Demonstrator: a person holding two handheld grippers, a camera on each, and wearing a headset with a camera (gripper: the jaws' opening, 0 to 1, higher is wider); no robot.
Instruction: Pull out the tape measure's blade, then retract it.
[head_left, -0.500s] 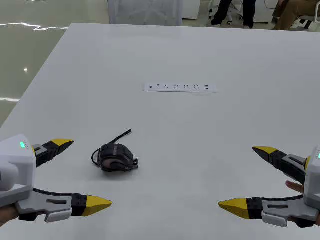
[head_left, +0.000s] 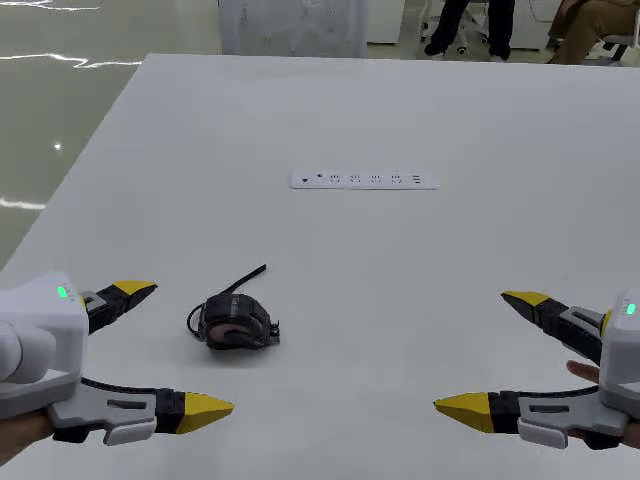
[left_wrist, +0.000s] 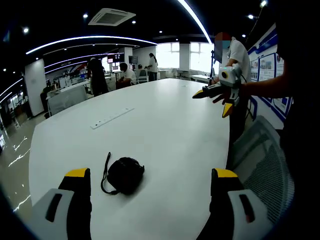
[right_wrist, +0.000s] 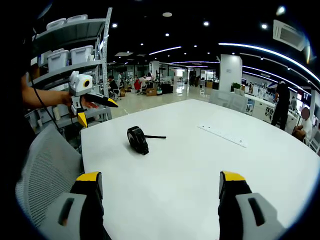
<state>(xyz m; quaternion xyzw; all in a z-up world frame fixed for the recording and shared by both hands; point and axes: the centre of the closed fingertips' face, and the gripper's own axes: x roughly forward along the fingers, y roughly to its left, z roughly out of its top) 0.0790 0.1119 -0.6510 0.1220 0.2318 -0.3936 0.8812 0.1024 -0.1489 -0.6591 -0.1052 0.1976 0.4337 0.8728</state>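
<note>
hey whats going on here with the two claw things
A person holds a gripper in each hand over a white table. The left gripper and right gripper both have open jaws and hold nothing. A tape measure lies untouched between them, nearer the left one, its blade not out. A power strip lies farther back.

left gripper nudged inward, right gripper too

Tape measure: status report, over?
Left gripper open, right gripper open, neither touching anything. Tape measure lying untouched, blade in. Nothing in the way; power strip beyond it.
</note>
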